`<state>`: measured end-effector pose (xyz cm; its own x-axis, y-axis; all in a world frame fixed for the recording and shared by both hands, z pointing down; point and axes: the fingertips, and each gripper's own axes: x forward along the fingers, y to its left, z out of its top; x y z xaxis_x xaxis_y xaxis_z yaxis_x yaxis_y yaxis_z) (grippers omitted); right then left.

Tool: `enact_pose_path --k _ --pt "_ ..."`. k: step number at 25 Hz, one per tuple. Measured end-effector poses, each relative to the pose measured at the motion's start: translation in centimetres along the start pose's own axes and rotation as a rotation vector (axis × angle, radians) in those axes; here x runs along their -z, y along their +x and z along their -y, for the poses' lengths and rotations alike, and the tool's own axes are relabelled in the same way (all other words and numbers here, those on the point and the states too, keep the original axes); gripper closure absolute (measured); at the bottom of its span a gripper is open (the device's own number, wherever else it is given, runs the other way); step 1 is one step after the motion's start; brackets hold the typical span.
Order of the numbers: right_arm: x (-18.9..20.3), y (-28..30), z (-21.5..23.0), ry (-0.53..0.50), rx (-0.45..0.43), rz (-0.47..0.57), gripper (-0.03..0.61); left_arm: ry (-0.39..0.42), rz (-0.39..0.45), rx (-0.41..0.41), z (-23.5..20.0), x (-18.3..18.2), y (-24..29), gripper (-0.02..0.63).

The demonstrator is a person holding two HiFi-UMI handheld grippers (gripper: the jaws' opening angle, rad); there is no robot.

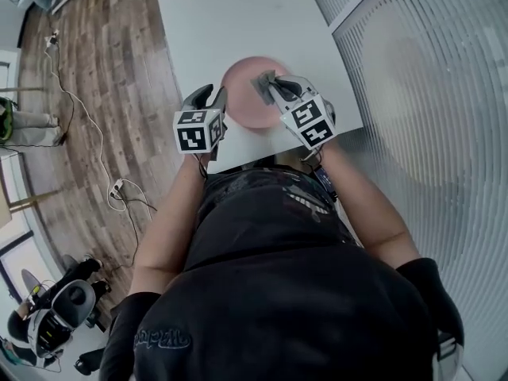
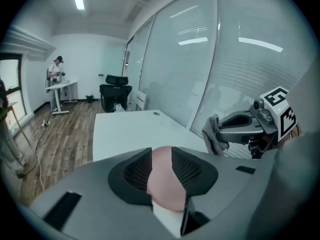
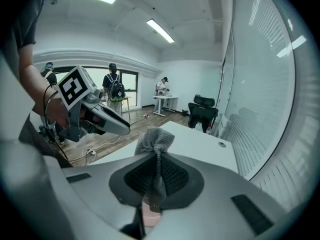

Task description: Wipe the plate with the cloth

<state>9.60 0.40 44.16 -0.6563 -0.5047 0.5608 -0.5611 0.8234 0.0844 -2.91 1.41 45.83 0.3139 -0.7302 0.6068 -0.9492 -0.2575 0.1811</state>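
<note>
Head view: the white table [image 1: 206,22] stretches ahead, and the pink plate [image 1: 248,111] rests on it by the near edge. Both forearms [image 1: 171,221] reach forward from the body, and each gripper angles down toward the plate. The left gripper [image 1: 217,100] hangs over the plate's left rim, jaws spread wide and gripping nothing. In the left gripper view, the plate shows through the gap beneath. The right gripper [image 1: 264,84] hovers above the plate's right side, jaws pinched tight on the grey cloth [image 1: 260,80]. The cloth bunches up past the tips and dangles a little below them.
</note>
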Motion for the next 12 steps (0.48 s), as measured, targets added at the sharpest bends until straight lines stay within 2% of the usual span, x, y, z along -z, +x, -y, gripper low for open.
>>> enact_pose_path --k 3,6,12 --pt "-0.3 -1.2 -0.6 -0.010 -0.006 0.037 0.546 0.036 0.077 0.008 1.7 -1.5 -1.9 0.520" --pt "-1.0 -1.6 -1.1 0.012 -0.016 0.057 0.546 0.057 0.113 0.040 2.3 -2.6 -3.5 0.579" --pt "-4.7 -3.4 -2.7 0.071 -0.021 0.096 0.546 0.045 0.173 0.119 2.5 -5.6 -7.8 0.597"
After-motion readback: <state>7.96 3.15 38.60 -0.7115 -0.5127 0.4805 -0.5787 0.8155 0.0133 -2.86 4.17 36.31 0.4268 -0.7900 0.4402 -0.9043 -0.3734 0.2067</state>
